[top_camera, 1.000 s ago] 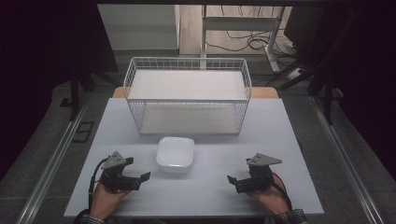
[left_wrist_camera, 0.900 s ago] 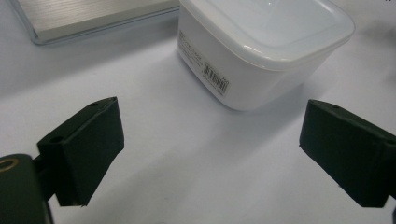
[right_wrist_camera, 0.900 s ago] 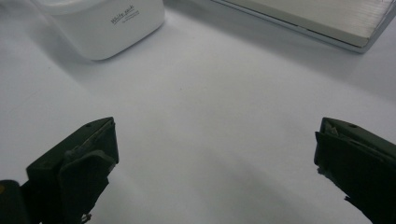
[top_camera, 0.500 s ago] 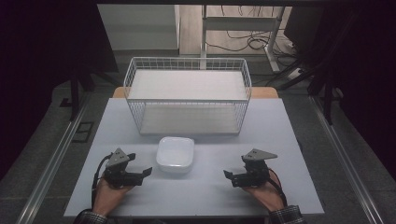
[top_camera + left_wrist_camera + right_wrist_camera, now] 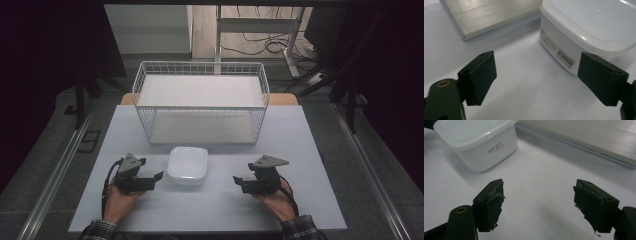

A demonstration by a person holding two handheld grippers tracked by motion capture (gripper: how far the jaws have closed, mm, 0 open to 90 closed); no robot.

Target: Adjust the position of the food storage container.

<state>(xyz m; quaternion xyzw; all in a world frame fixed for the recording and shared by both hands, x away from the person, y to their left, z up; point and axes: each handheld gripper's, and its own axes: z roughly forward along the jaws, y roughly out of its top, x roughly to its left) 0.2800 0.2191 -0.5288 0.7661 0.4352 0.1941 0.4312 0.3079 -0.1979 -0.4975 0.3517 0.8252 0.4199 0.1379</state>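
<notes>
A white plastic container with a translucent lid [image 5: 187, 165] sits on the white table [image 5: 300, 130], just in front of the wire basket [image 5: 200, 100]. My left gripper [image 5: 159, 176] rests left of the container and points at it. In the left gripper view the container [image 5: 584, 27] stands just ahead of the right-hand jaw, and my left gripper [image 5: 536, 77] is open over bare table. My right gripper [image 5: 236, 181] lies to the right, a short gap away from the container [image 5: 479, 145], and is open [image 5: 537, 202] and empty. Both pairs of jaws have just been closing with nothing between them.
The basket's pale grey floor board [image 5: 491, 15] [image 5: 584, 137] lies beyond the jaws. A person's hands and plaid sleeves come in at the bottom. The table's front edge runs close behind the hands. Dark floor, metal rails and cables surround the table.
My right gripper has slid a little left, toward the container. Both pairs of jaws stand narrower than before. The left hand has barely moved.
</notes>
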